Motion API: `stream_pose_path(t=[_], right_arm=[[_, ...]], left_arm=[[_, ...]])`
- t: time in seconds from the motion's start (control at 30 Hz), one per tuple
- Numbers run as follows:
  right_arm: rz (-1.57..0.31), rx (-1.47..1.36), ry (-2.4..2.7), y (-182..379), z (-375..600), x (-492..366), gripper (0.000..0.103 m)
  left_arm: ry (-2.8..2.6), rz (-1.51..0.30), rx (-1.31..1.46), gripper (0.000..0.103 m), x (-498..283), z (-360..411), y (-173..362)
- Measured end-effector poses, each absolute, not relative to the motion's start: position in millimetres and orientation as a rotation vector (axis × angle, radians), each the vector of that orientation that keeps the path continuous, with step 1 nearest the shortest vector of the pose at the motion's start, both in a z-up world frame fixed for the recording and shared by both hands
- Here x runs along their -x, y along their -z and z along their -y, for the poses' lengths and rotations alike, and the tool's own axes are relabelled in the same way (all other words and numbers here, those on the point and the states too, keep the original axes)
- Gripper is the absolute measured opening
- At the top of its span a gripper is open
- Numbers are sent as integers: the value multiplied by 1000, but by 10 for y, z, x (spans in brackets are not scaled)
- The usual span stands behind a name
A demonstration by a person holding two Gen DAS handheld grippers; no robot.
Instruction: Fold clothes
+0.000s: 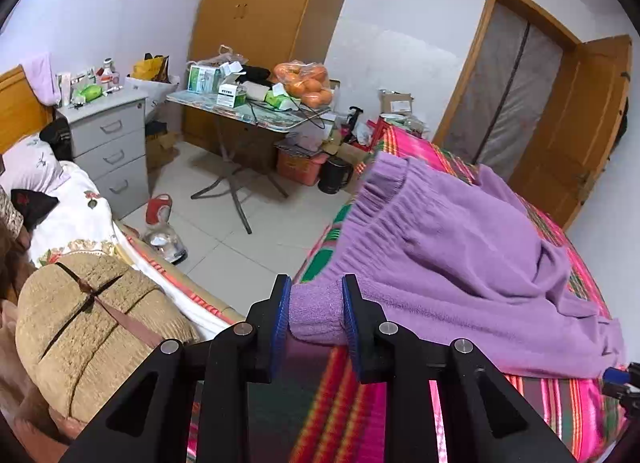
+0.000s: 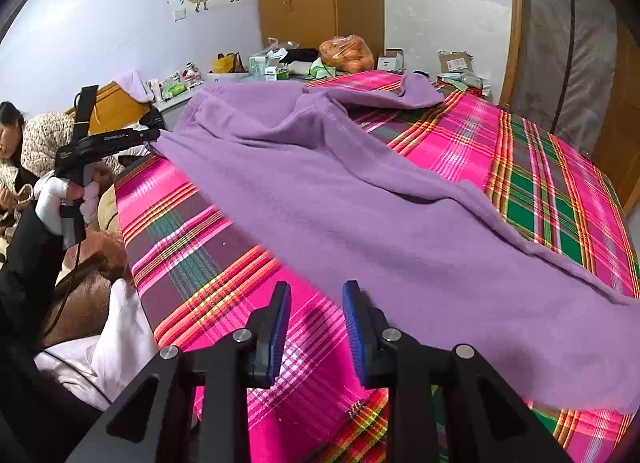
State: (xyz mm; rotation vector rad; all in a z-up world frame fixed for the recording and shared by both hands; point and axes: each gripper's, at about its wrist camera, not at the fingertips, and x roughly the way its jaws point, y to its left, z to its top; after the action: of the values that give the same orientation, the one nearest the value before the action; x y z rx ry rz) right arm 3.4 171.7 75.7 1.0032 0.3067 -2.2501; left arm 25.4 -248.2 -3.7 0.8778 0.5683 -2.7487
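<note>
A purple fleece garment (image 1: 460, 247) lies rumpled across a bed with a pink and green plaid sheet (image 1: 560, 395). My left gripper (image 1: 316, 311) is shut on a bunched edge of it near the gathered waistband, and the blue pads press the cloth from both sides. In the right wrist view the same garment (image 2: 320, 191) spreads over the plaid sheet (image 2: 540, 183), and the left gripper (image 2: 154, 135), held by a white-gloved hand (image 2: 52, 199), grips its far left corner. My right gripper (image 2: 316, 319) stands open over bare sheet, with the garment's near edge just to its right.
Left of the bed is tiled floor (image 1: 224, 223) with a cluttered folding table (image 1: 248, 111) and a grey drawer cabinet (image 1: 108, 135). A second bed carries a tan bundle (image 1: 92, 319). A person (image 2: 24, 143) sits at the far left. A wooden door (image 1: 580, 123) is behind.
</note>
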Motion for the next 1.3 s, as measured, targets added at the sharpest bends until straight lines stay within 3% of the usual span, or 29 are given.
stream_pose_path(t=[0.23, 0.33, 0.53, 0.7, 0.87, 1.17, 1.3], right_arm=[[-240, -1075, 2375, -754, -2232, 1, 28], [-200, -1132, 2484, -755, -2598, 34, 33], [-2, -1198, 2694, -778, -3335, 59, 40], [177, -1225, 2693, -721, -3470, 181, 40], [213, -1096, 2675, -932, -3326, 278, 40], [-5, -981, 2438, -1273, -2205, 968, 40], [64, -1045, 2339, -1225, -1765, 1551, 43]], left_arm=[[2799, -586, -923, 28, -465, 2448, 90], [2785, -603, -871, 29, -536, 2445, 10], [2821, -594, -813, 28, -571, 2257, -165], [2974, -483, -899, 29, -420, 1716, -226], [3008, -403, -995, 29, -208, 1423, -174], [2928, -449, -1012, 29, 200, 1574, -153], [2905, -478, -1025, 29, 267, 1643, -67]])
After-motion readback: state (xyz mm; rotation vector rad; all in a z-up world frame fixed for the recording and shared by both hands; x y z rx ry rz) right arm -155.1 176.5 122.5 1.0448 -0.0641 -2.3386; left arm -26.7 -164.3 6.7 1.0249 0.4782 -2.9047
